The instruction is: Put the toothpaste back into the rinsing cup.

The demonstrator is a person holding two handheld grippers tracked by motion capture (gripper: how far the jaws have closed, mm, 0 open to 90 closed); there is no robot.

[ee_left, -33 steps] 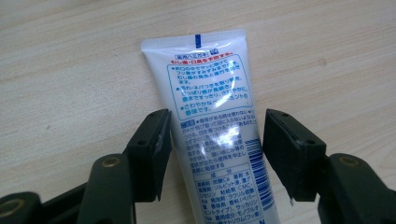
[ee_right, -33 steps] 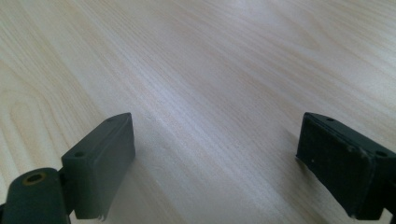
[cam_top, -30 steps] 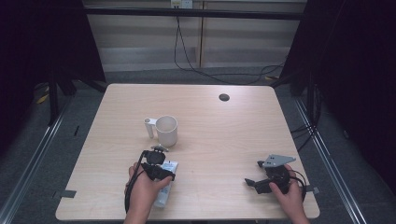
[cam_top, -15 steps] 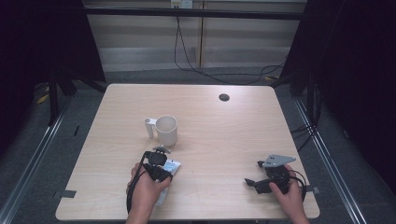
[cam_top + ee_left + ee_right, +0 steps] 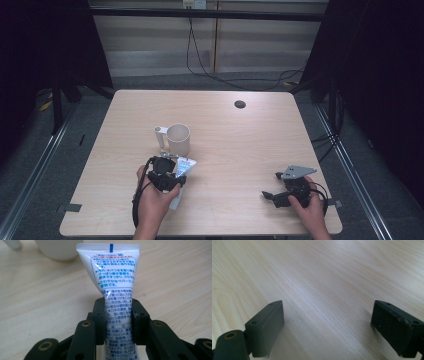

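Observation:
A white toothpaste tube (image 5: 115, 277) with blue print stands between the jaws of my left gripper (image 5: 118, 312), which is shut on its middle and dents it. Its flat crimped end points away toward a white mug (image 5: 57, 248). In the high view the left gripper (image 5: 167, 176) holds the tube (image 5: 185, 166) just in front of the mug (image 5: 178, 139), left of the table's centre. My right gripper (image 5: 272, 196) rests low near the front right of the table, open. In its own view the right gripper (image 5: 327, 322) has bare wood between its wide-apart jaws.
The light wooden table (image 5: 250, 150) has a small black round hole (image 5: 240, 104) near its far edge. The mug's handle (image 5: 160, 137) points left. Black cables hang down the wall behind the table. Dark floor and rails run along both sides.
The left gripper's jaws have closed on the tube, and the hand has lifted it slightly off the table. The right hand has stayed still.

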